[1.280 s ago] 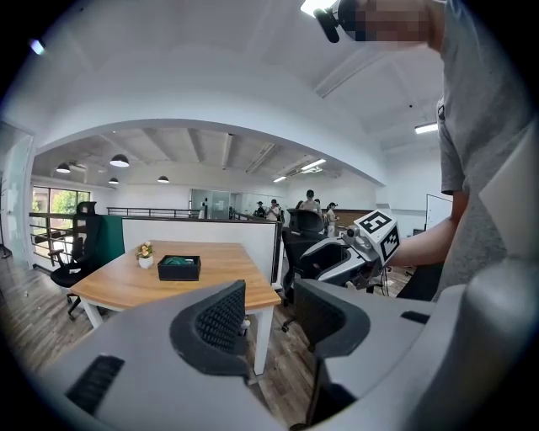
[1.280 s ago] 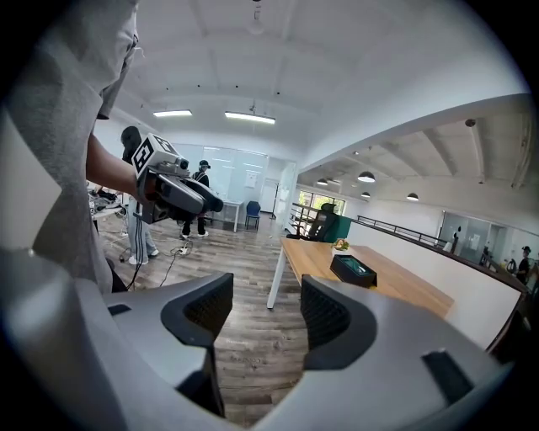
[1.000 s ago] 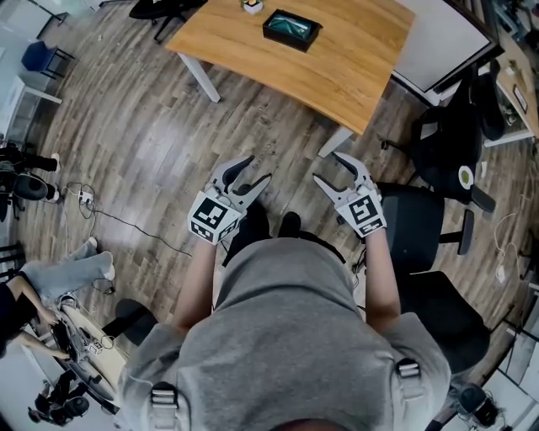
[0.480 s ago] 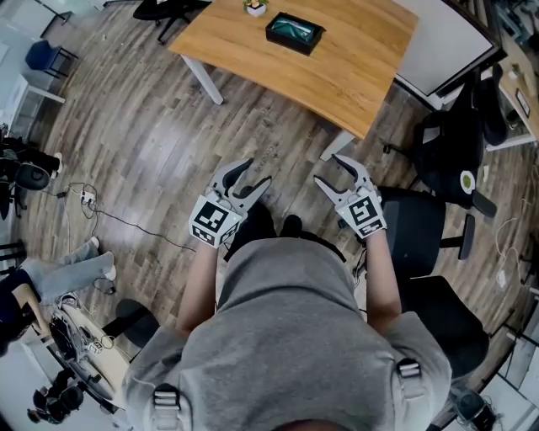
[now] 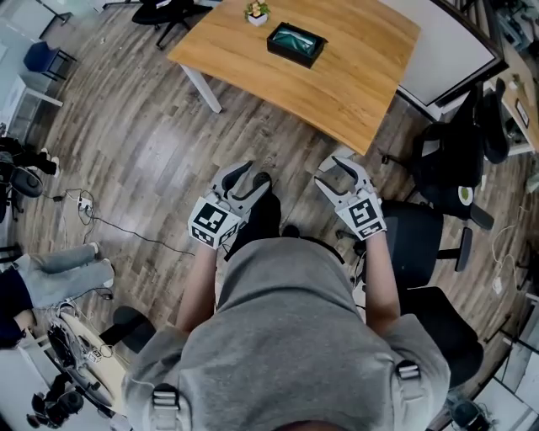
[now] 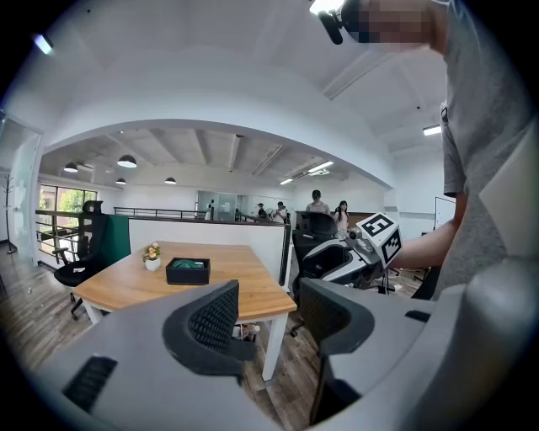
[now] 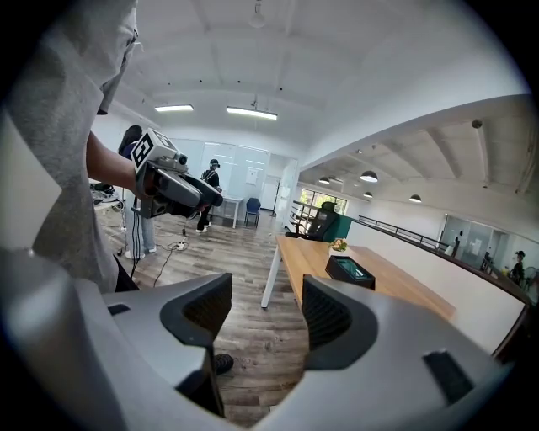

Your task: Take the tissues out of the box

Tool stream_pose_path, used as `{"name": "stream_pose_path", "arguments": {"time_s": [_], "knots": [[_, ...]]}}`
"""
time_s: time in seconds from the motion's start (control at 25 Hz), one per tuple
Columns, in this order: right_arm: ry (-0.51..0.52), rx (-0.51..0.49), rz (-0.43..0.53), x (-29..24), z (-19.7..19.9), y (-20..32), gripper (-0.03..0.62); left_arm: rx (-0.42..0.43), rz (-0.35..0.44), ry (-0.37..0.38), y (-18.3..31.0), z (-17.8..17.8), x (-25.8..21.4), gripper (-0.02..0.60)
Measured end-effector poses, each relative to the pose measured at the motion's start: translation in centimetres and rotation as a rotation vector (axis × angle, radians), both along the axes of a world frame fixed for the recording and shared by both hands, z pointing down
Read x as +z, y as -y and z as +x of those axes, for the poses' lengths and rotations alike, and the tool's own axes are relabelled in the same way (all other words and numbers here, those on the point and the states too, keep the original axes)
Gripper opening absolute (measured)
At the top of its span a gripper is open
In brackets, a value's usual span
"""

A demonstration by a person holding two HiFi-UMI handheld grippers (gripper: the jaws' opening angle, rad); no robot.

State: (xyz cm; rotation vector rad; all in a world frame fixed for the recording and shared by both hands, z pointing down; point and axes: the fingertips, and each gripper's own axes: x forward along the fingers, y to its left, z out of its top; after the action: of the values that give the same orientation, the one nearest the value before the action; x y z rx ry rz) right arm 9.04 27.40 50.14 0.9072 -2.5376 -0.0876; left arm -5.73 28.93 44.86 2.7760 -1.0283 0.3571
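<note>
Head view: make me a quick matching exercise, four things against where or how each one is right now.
1. black rectangular tissue box
2. small potted plant in a white pot
3. left claw
4. black office chair

A. right of the right claw
B. open, above the wood-plank floor
C. on the light wooden table, teal showing inside
D. left of the box, farther away

Pairs: 1-C, 2-D, 3-B, 4-A

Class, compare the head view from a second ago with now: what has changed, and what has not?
The person has stepped toward the wooden table. The table, the tissue box and the small potted plant now sit lower in the head view, and a dark shoe shows ahead. Nothing was gripped or released. The left hand-held gripper and the right hand-held gripper stay open and empty.
</note>
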Motion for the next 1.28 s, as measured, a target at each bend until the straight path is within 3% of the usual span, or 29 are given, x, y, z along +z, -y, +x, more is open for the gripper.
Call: {"name": "stream_pose_path", "arguments": {"time_s": [0.28, 0.8, 1.28], "knots": [[-0.013, 0.024, -0.044, 1.2, -0.6, 3.9, 0.258, 0.055, -0.008, -0.004, 5.3, 0.1, 0.2, 0.229], [-0.053, 0.107, -0.066, 1.5, -2.7, 15.9, 0.253, 0.152, -0.03, -0.005, 18.7, -2.2, 0.5, 0.229], [-0.065, 0.16, -0.056, 1.3, -8.0, 25.6, 0.253, 0.228, -0.05, -0.003, 28.6, -6.5, 0.9, 0.229]]}}
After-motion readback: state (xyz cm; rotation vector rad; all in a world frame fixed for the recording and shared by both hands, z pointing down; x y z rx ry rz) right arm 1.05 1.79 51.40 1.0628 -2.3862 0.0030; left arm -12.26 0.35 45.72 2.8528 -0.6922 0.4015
